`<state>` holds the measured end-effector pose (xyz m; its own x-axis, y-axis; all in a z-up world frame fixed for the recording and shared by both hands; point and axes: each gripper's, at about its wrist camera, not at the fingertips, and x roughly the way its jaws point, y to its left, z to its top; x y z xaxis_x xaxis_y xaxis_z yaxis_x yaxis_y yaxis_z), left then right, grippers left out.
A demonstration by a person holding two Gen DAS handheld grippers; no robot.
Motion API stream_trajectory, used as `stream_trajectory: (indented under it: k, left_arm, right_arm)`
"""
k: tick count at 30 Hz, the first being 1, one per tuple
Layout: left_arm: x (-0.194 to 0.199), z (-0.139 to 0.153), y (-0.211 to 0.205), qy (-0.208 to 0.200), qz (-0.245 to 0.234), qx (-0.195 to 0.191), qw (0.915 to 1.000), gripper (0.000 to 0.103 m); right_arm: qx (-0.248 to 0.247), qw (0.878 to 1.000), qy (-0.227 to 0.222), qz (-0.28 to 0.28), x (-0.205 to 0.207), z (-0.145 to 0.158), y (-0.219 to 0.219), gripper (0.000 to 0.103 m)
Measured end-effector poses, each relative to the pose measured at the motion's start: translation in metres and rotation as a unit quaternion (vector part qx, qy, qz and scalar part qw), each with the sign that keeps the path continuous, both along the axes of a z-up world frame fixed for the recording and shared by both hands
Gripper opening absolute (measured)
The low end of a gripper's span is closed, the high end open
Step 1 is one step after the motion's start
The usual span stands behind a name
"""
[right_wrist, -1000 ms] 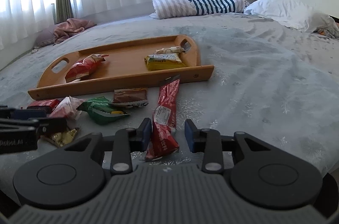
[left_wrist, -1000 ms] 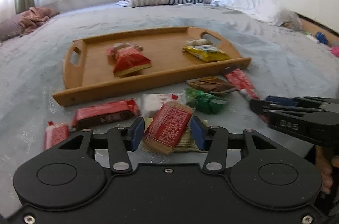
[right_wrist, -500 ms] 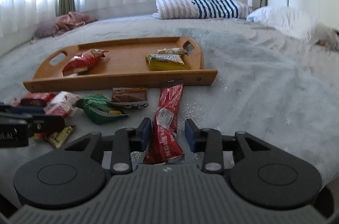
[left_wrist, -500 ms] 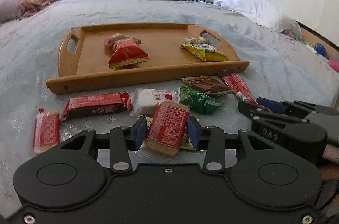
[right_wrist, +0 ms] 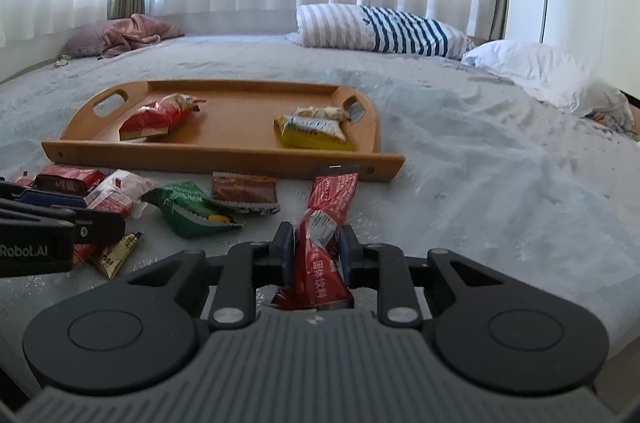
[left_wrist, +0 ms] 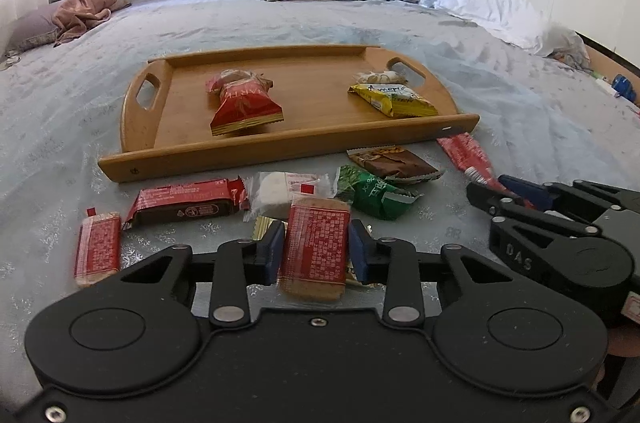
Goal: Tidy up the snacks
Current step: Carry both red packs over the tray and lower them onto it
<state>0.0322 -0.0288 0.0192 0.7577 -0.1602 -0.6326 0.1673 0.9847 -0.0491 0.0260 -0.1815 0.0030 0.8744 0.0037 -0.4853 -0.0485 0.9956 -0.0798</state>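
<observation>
now the left hand-held gripper (left_wrist: 314, 253) clamps a red biscuit pack (left_wrist: 315, 249); the right hand-held gripper (right_wrist: 316, 249) — a long red sachet (right_wrist: 326, 223).

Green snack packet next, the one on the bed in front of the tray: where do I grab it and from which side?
The green packet lies flat and crumpled, its long axis slanting left-to-right. Probably best: come from above, jaws across its narrower middle, not its thin crimped ends. Approach from the near side; the brown packet crowds its far right.
</observation>
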Motion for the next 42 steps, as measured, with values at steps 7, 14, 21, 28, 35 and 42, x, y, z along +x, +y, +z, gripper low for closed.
stream_trajectory:
  k: [7, 14, 21, 28, 35, 42]
  left_arm:
    - [-0.001, 0.015, 0.01, -0.005, 0.016, -0.03, 0.9994, 0.032]
    - [0.008, 0.032, 0.015, -0.028, 0.028, -0.025, 0.9989, 0.032]
    - [0.043, 0.046, 0.029, -0.036, 0.053, -0.02, 0.9977, 0.032]
    - [0.091, 0.05, 0.049, -0.031, 0.09, -0.027, 0.9951, 0.032]
    - [0.136, 0.041, 0.067, -0.02, 0.118, -0.018, 0.9927, 0.032]
    - [0.168, 0.021, 0.078, 0.002, 0.144, -0.02, 0.9893, 0.032]
  right_arm:
    - [0.014, 1.0, -0.02, -0.019, -0.003, 0.014, -0.012, 0.028]
    - [0.017, 0.998, -0.052, -0.007, 0.002, 0.026, -0.019, 0.028]
    - [0.043, 0.997, -0.053, 0.018, 0.028, 0.036, -0.021, 0.029]
    - [0.064, 0.996, -0.056, 0.036, 0.061, 0.043, -0.014, 0.029]
    - [0.074, 0.995, -0.049, 0.053, 0.101, 0.043, 0.002, 0.029]
    - [0.076, 0.995, -0.033, 0.05, 0.137, 0.03, 0.016, 0.029]
